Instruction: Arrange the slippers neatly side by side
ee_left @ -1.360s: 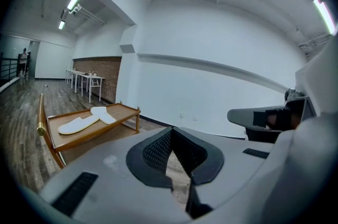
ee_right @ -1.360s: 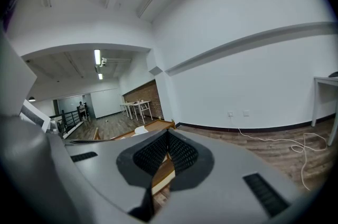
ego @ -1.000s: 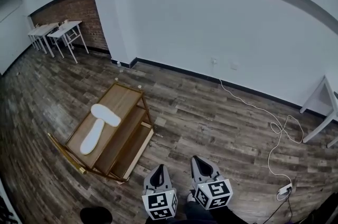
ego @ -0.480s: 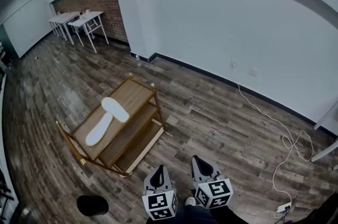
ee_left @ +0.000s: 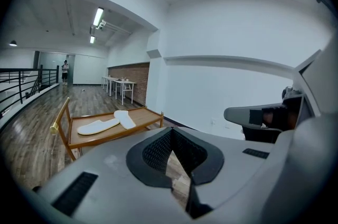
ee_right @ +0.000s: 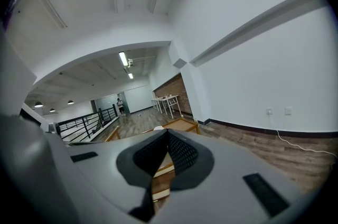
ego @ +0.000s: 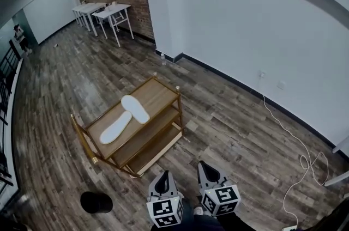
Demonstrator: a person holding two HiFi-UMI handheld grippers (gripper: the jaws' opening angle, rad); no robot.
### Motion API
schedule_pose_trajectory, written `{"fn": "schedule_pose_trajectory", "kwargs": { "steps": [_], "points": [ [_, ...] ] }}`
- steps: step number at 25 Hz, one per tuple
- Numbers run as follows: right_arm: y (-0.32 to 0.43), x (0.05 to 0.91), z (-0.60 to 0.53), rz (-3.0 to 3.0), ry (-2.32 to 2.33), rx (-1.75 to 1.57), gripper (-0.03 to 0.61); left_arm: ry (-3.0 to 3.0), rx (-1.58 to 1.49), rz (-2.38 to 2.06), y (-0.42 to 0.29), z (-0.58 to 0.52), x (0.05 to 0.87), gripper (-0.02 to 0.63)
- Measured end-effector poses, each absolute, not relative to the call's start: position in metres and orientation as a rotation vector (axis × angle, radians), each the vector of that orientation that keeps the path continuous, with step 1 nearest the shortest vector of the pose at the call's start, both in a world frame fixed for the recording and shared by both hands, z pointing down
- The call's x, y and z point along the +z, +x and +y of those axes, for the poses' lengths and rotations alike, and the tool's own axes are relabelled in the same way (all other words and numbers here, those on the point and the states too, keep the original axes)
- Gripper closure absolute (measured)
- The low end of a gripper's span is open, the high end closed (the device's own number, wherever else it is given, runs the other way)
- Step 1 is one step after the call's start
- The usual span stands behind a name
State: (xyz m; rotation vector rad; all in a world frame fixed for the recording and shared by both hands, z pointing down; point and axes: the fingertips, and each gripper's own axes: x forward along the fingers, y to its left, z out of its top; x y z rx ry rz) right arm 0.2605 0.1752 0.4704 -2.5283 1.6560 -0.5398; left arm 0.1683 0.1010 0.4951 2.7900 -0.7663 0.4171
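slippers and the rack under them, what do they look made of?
Slippers: white, matte, flat and thin, so probably soft fabric or foam. They are too small in view to show texture.
Rack: wood or wood-look board. The shelves and frame are warm light brown with a slight sheen.
Side rail: yellower and shinier, possibly brass-coloured metal, though that is uncertain.

Left gripper (ego: 164,175) and right gripper (ego: 205,165) held low, side by side, just apart, both pointing forward. Jaws on each are closed together at the tips, nothing between them.
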Motion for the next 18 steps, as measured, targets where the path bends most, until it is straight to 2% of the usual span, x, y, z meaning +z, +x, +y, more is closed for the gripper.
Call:
{"fn": "schedule_pose_trajectory", "kwargs": {
  "steps": [18],
  "points": [
    [0.277, 0.464, 0.047, 1.899, -2.482, -0.522, 0.580, 2.656, 0.338, -0.930, 0.180, -0.018, 0.501, 0.612]
  ]
}}
